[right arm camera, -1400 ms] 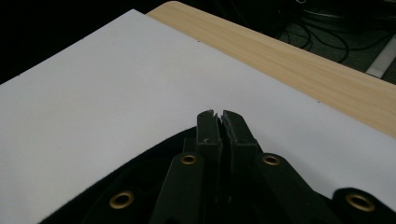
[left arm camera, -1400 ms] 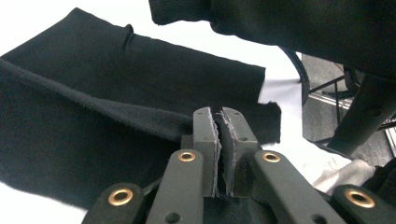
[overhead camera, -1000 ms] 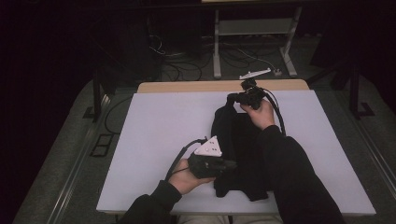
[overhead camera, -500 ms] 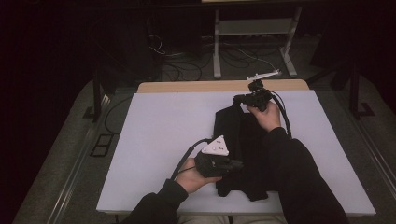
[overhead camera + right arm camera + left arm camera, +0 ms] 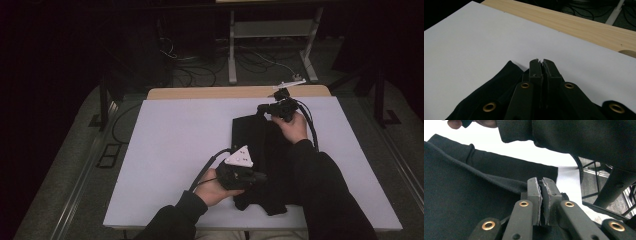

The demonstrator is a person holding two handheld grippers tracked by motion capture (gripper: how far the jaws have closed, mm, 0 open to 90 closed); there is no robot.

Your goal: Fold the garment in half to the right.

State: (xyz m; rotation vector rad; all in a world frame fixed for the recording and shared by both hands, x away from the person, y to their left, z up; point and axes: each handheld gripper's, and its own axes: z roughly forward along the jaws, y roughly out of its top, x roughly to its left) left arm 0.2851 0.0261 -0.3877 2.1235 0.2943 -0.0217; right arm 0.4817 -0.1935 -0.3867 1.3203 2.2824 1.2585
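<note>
1. The black garment (image 5: 260,160) lies folded on the white desk (image 5: 170,150), right of centre.
2. My left gripper (image 5: 260,177) pinches its near edge; my right gripper (image 5: 261,108) pinches its far corner, jaws tight on cloth.
3. I judge it soft, light and floppy: grip edges and corners, keep it taut.

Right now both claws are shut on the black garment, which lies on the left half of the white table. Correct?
Not quite. The black garment lies on the right half of the white table, as the high view shows. The left claw and the right claw are both shut on it.
</note>
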